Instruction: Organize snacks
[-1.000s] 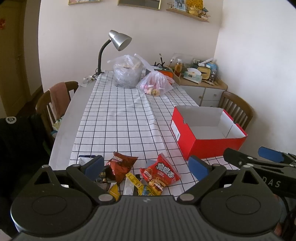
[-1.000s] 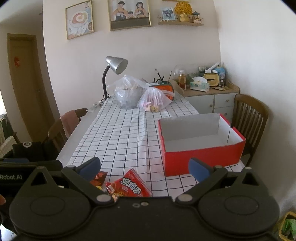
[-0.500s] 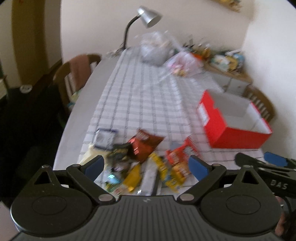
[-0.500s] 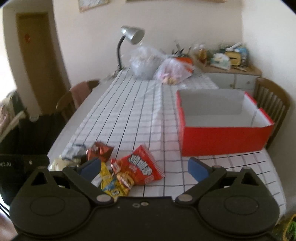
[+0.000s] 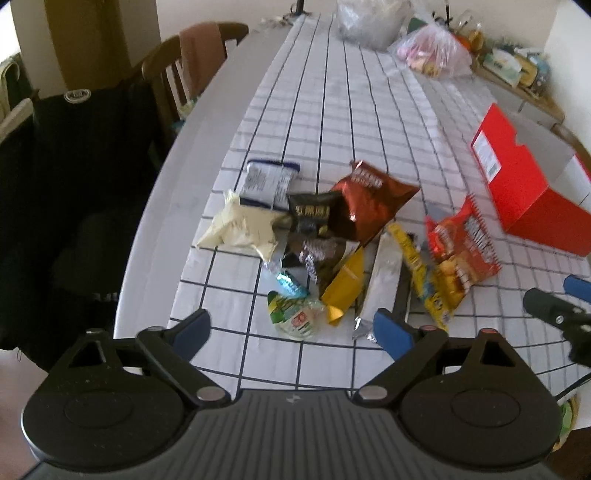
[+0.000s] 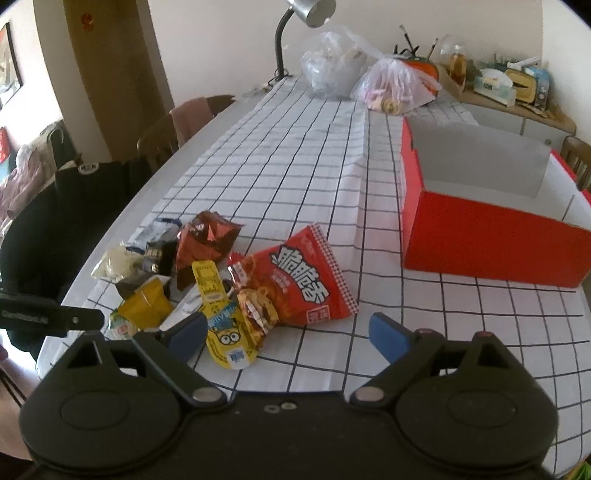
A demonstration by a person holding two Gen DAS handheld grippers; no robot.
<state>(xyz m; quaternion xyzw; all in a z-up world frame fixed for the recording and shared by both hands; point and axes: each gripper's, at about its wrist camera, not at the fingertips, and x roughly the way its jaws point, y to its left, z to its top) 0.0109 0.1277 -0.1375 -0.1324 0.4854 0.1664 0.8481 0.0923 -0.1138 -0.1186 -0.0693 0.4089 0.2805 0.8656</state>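
- Left wrist view looks steeply down from above the surface's (image 5: 332, 110) near edge, close over the snack pile (image 5: 343, 251).
- Right wrist view faces lengthwise along the surface (image 6: 295, 155), lower.
- Both share the pile (image 6: 229, 280) and red box (image 6: 491, 240).

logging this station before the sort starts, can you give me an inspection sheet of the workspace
surface: table under a white black-grid tablecloth, creased near the box.
job's things: snack packets heaped at the near left edge, among them a red packet, a brown foil bag, a cream pouch and a yellow packet; open red box to the right, no snacks seen inside.
clutter: two filled plastic bags at the far end.
grippers: left tongs open over the heap's near edge; right tongs open over the red packet's near end; both hold nothing.
cables: nothing seen.
surroundings: desk lamp, wooden chair, cluttered sideboard.
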